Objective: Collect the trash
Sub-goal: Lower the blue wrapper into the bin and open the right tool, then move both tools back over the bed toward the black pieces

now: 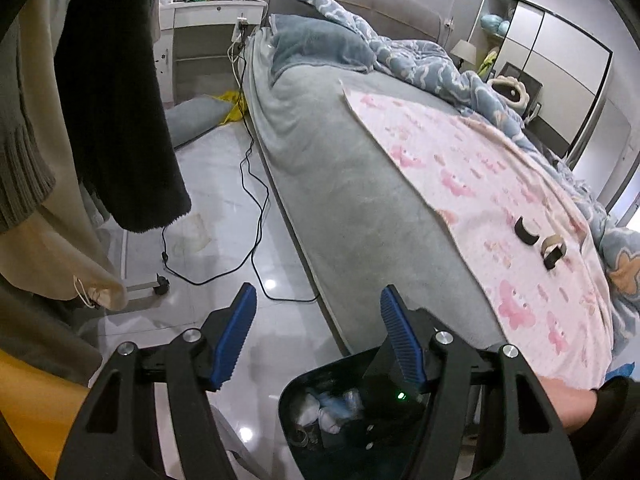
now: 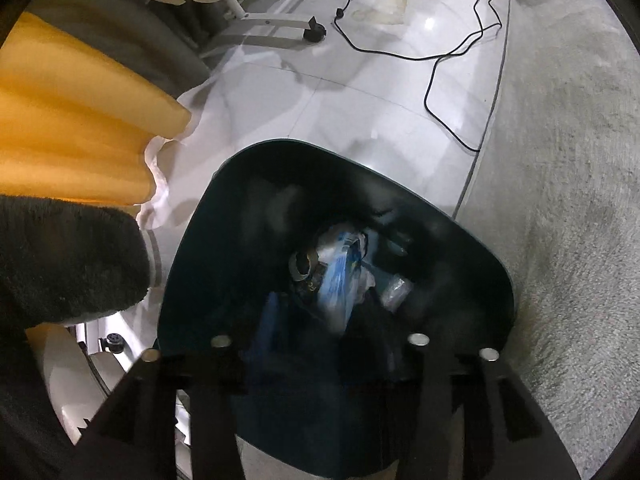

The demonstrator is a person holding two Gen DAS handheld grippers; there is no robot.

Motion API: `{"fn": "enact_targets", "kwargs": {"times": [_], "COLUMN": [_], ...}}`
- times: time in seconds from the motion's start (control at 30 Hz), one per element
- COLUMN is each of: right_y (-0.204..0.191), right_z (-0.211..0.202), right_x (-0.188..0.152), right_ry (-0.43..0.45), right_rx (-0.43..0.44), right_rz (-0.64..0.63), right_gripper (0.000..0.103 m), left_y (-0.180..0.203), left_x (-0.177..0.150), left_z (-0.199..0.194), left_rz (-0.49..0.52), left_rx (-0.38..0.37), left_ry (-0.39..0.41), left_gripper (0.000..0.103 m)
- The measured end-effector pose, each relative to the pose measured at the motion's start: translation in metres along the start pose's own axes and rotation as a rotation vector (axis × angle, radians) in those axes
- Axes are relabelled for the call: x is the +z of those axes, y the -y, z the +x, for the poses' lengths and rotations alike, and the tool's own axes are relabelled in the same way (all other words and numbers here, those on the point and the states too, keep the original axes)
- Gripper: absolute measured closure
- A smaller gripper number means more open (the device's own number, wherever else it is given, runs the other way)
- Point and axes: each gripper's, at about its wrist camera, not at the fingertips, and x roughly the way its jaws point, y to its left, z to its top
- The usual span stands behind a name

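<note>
A dark bin (image 2: 188,264) stands on the floor beside the bed and holds blue-and-white wrappers and other trash (image 2: 340,276); it also shows low in the left wrist view (image 1: 296,392). My right gripper (image 2: 320,320) reaches down inside the bin; its fingers are dark and blurred, and whether they are open or shut is unclear. My left gripper (image 1: 318,308) is open and empty above the floor, by the bed's edge. Two tape-roll rings (image 1: 526,231) (image 1: 554,251) lie on the pink sheet (image 1: 480,184) on the bed.
A black cable (image 1: 252,216) snakes across the shiny tile floor. Clothes (image 1: 112,100) hang at the left over a wheeled rack base (image 2: 276,28). A yellow curtain (image 2: 72,120) hangs near the bin. The grey bed (image 1: 352,168) fills the right.
</note>
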Motion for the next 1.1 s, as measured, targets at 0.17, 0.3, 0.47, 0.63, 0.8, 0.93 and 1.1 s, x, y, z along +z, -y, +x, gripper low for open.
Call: {"fn": "enact_targets", "kwargs": {"times": [0.17, 0.3, 0.47, 0.63, 0.8, 0.93, 1.1], "right_y": [-0.004, -0.007, -0.009, -0.006, 0.006, 0.019, 0.034], "right_z": [-0.010, -0.030, -0.060, -0.092, -0.129, -0.156, -0.183], "right_x": [-0.002, -0.004, -0.008, -0.017, -0.032, -0.047, -0.065], "right_ry": [0.018, 0.069, 0.163, 0.265, 0.411, 0.511, 0.600], "right_rx": [0.006, 0.021, 0.066, 0.084, 0.138, 0.181, 0.144], "right_rz": [0.001, 0.006, 0.024, 0.043, 0.074, 0.118, 0.147], "right_gripper": [0.046, 0.043, 0.039, 0.037, 0.037, 0.035, 0.034], "left_y": [0.012, 0.024, 0.036, 0.052, 0.069, 0.081, 0.095], "left_x": [0.013, 0.023, 0.030, 0.039, 0.046, 0.049, 0.051], "left_z": [-0.017, -0.030, -0.034, -0.040, -0.043, -0.042, -0.037], "left_rz": [0.025, 0.046, 0.042, 0.039, 0.039, 0.045, 0.043], "left_rx": [0.009, 0.014, -0.001, -0.021, -0.039, -0.044, -0.057], "left_ry": [0.075, 0.136, 0.165, 0.198, 0.224, 0.239, 0.235], "left_gripper": [0.036, 0.036, 0.036, 0.036, 0.036, 0.036, 0.036]}}
